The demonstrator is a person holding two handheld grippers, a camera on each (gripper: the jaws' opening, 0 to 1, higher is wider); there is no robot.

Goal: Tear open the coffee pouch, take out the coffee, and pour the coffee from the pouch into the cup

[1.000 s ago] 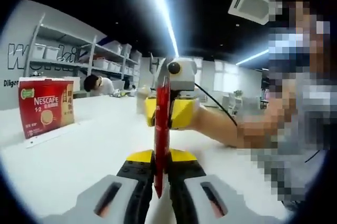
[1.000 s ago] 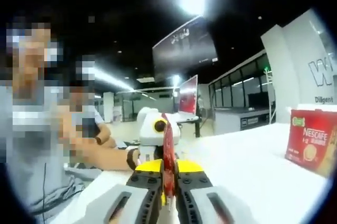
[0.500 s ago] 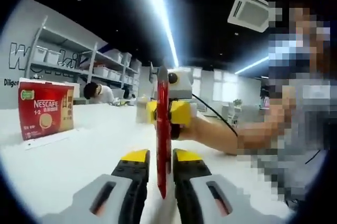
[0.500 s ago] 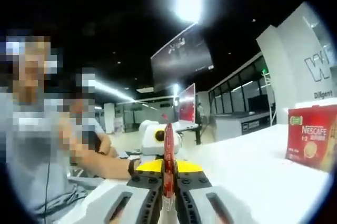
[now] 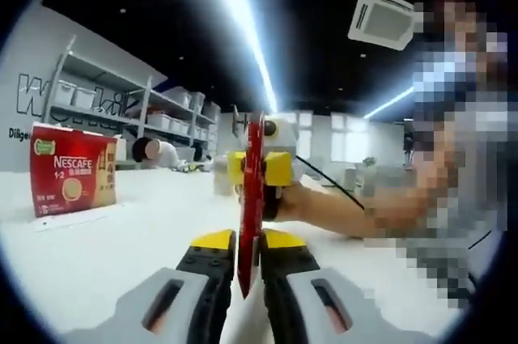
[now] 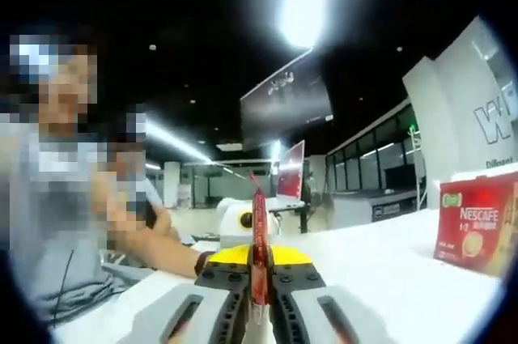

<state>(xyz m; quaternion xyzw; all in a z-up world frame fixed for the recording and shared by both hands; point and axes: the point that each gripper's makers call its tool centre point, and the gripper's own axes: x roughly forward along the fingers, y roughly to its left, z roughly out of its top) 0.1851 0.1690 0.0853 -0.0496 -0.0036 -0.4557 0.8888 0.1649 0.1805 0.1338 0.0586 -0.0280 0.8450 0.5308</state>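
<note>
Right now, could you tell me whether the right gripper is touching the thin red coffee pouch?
Touching. In the right gripper view, the right gripper has its black and yellow jaws closed on the thin red coffee pouch, which stands edge-on between them with no gap.

red box on the desk: "nescafe", "1+2" under it, readable in both gripper views. grey wall: large letters starting "w", smaller "dil…" line below, rest cut off.

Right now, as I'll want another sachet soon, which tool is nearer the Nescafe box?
Probably the right tool, narrowly: the Nescafe box sits off its right side, and off the left tool's left.
</note>
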